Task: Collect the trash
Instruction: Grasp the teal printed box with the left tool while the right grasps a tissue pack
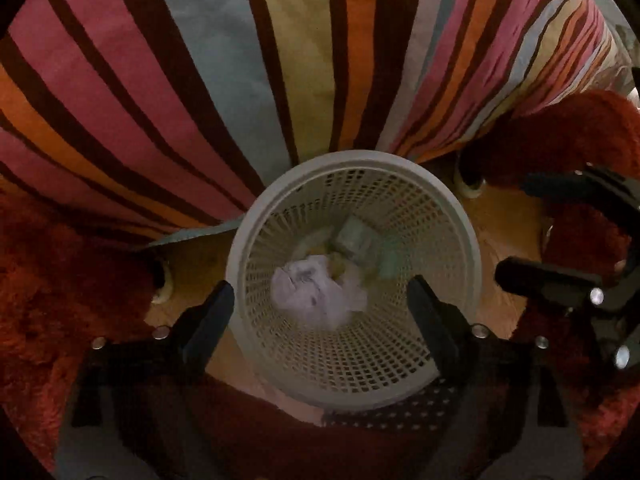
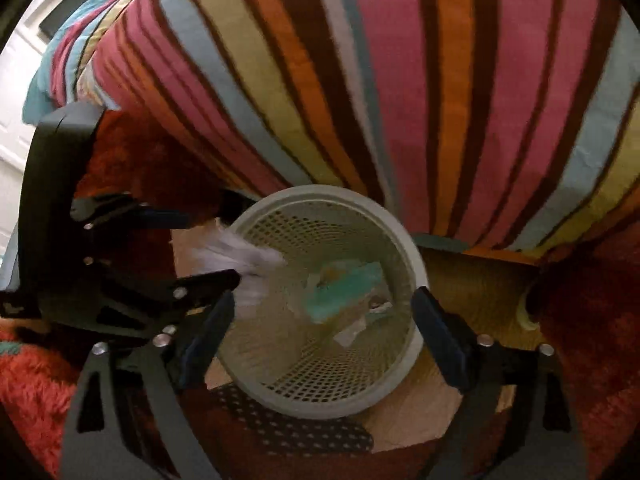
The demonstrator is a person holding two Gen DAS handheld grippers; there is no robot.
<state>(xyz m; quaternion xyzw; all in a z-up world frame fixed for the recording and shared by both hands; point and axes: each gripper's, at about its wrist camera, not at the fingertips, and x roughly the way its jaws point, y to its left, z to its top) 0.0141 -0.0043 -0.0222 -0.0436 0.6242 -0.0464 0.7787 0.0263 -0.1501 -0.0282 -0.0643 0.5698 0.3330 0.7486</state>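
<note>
Left tongs spread wide over the round white perforated plastic wastebasket, nothing between the pads. Right tongs spread wide too, also over that wastebasket, empty. Looks like the drop step of the collecting, both loads let go above the basket.

Crumpled pale lilac-white tissue wad lying deep inside the basket, down between the left tongs' fingers but well below them, touching neither. Blurred white tissue seen from the right wrist at the basket's left rim, just beside the left tongs, apparently mid-fall; cannot tell whether inside the rim or grazing it. Teal-and-white flat packet lower in the basket, among other scraps. Pale green boxy scrap toward the basket's far wall.

Behind the basket, striped multicoloured bed cover; around it, shaggy red rug over wooden floor.

Next move, probably: lift both tongs clear of the rim and go looking for more trash away from the basket. Worth checking first that the white tissue lands inside, not on the floor beside the basket.
</note>
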